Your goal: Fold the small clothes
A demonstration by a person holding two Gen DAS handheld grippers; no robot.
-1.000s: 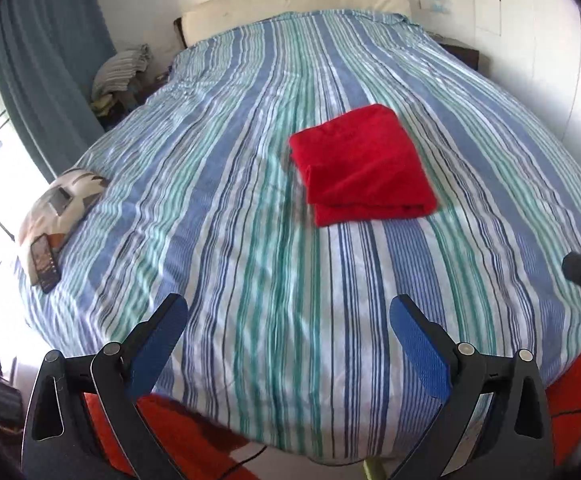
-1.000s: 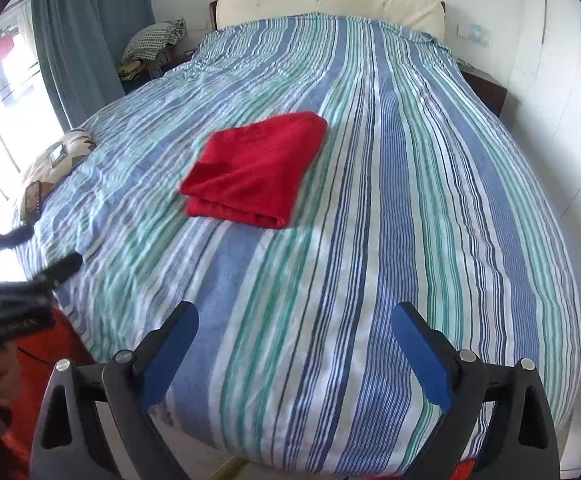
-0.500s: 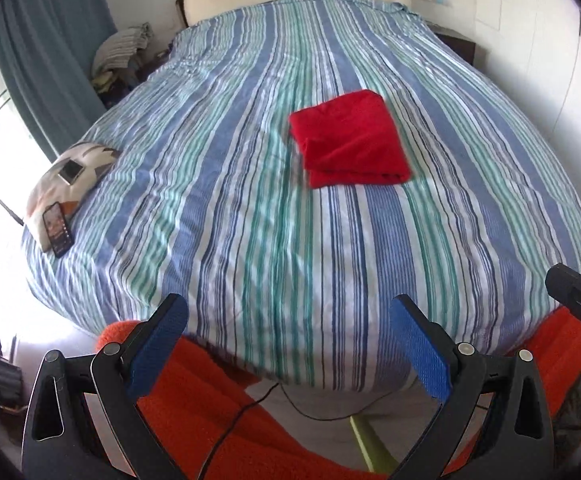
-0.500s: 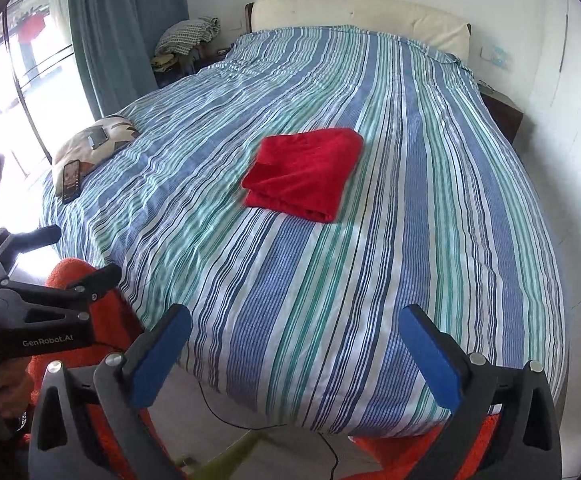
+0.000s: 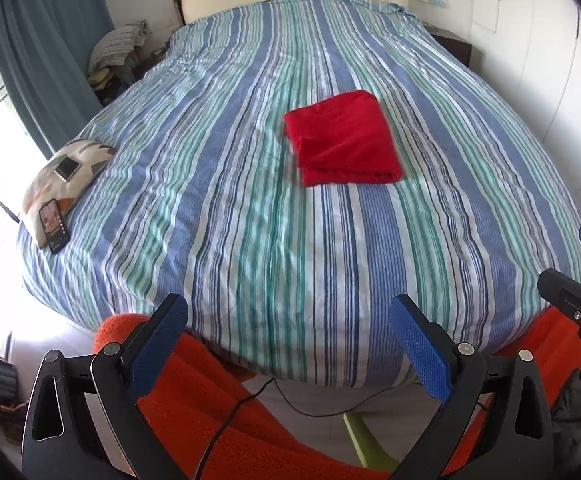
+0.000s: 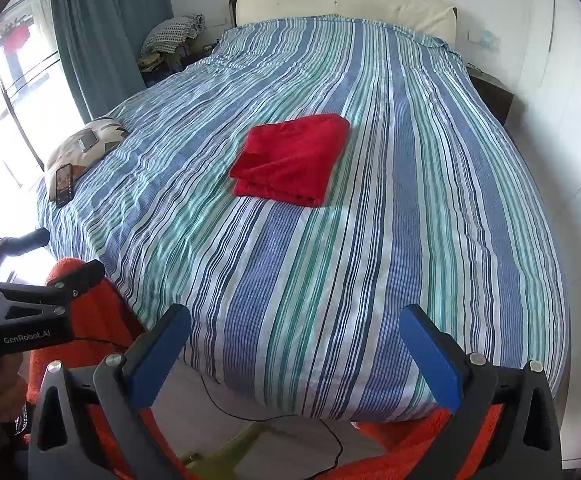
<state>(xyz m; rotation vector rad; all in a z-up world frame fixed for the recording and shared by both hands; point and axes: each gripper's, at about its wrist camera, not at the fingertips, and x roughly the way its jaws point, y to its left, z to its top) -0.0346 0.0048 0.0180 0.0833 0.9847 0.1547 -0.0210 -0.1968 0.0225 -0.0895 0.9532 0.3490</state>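
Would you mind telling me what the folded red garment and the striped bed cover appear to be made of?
The red garment looks like a soft, matte knit, perhaps fleece: slightly fuzzy surface, thick rounded fold edges. The striped bed cover looks like thin woven cotton, matte and finely crinkled, seersucker-like. Neither can be confirmed by sight.

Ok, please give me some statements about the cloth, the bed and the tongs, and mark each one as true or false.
1. The red cloth lies folded on the striped bed. True.
2. The left tongs grip the cloth. False: they are open, empty and off the foot of the bed, far from the cloth.
3. A phone lies at the bed's left edge, partly on a cushion. True.
4. The right tongs are shut. False: they are open and hold nothing.
5. A second cloth lies unfolded on the bed. False: only the one red cloth is there.
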